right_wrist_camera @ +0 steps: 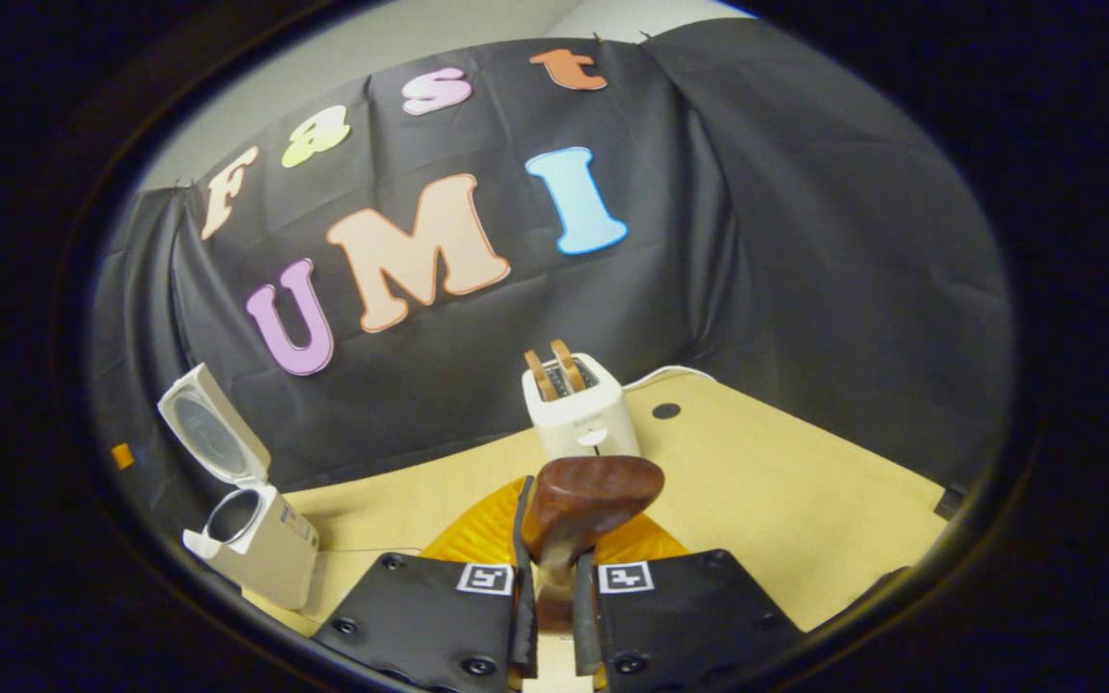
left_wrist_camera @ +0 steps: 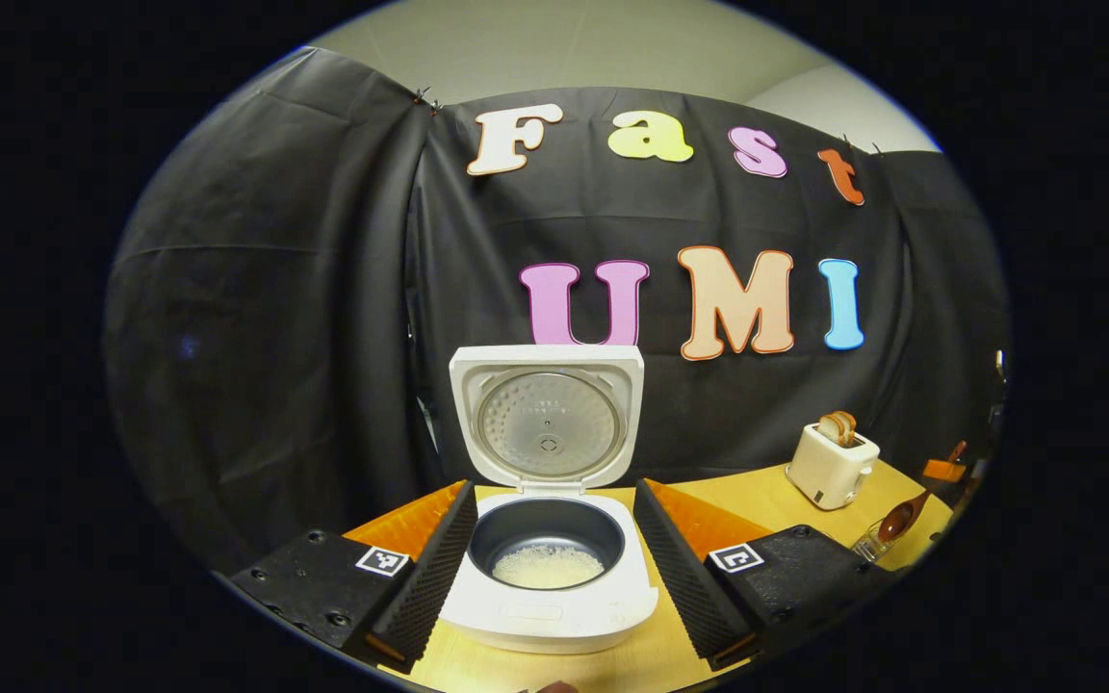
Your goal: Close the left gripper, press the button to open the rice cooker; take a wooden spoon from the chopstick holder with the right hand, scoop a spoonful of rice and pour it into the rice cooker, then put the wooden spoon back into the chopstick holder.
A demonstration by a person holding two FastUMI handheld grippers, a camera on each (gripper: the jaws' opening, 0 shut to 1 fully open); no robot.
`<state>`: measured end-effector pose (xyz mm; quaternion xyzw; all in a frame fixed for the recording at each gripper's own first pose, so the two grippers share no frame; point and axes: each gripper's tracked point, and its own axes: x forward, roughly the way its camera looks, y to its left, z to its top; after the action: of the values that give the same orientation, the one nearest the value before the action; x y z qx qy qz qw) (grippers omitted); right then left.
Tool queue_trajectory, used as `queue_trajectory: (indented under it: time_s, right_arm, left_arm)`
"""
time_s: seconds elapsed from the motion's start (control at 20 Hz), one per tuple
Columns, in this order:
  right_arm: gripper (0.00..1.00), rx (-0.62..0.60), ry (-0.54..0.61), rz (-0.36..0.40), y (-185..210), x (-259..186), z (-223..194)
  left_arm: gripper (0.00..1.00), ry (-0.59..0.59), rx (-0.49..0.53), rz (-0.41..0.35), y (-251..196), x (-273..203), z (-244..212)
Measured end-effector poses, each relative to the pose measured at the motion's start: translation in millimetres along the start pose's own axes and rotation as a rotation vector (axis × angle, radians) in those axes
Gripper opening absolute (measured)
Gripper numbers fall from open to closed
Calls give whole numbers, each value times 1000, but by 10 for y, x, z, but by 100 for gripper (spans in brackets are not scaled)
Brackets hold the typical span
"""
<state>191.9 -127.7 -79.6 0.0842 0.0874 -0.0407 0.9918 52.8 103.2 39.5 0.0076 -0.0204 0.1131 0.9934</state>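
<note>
The white rice cooker (left_wrist_camera: 548,606) stands open on the wooden table, its lid (left_wrist_camera: 547,422) upright, with white rice (left_wrist_camera: 547,568) in the dark pot. My left gripper (left_wrist_camera: 554,486) is open, one finger on each side of the cooker, touching nothing. In the right gripper view, my right gripper (right_wrist_camera: 554,525) is shut on the handle of the brown wooden spoon (right_wrist_camera: 593,493), whose bowl points forward. From the left gripper view, the spoon (left_wrist_camera: 894,523) hangs bowl-down just over a clear glass holder (left_wrist_camera: 867,549) at the right. The cooker (right_wrist_camera: 261,544) sits far left in the right gripper view.
A white toaster (left_wrist_camera: 832,467) with bread slices stands at the back right of the table (left_wrist_camera: 757,496). In the right gripper view the toaster (right_wrist_camera: 581,416) is straight ahead behind the spoon, with a dark round hole (right_wrist_camera: 666,411) in the tabletop beside it.
</note>
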Motion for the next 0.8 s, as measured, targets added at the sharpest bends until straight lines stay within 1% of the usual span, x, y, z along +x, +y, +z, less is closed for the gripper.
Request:
queue_trajectory:
  time_s: [0.15,0.35,0.55,0.7,0.8]
  right_arm:
    - [18,-35,-16,56,372,-61,112]
    - [17,-67,-12,150,972,-84,67]
    - [17,-111,24,214,1487,-46,-224]
    - [17,-163,59,233,1753,14,-516]
    - [17,-218,83,227,1854,69,-739]
  left_arm:
    - [97,14,-20,-24,17,15,-68]
    - [97,30,-32,-51,43,26,-136]
    - [97,31,-26,-59,135,1,-145]
    - [97,39,-16,-54,232,-14,-184]
    - [97,46,-7,-48,307,-11,-213]
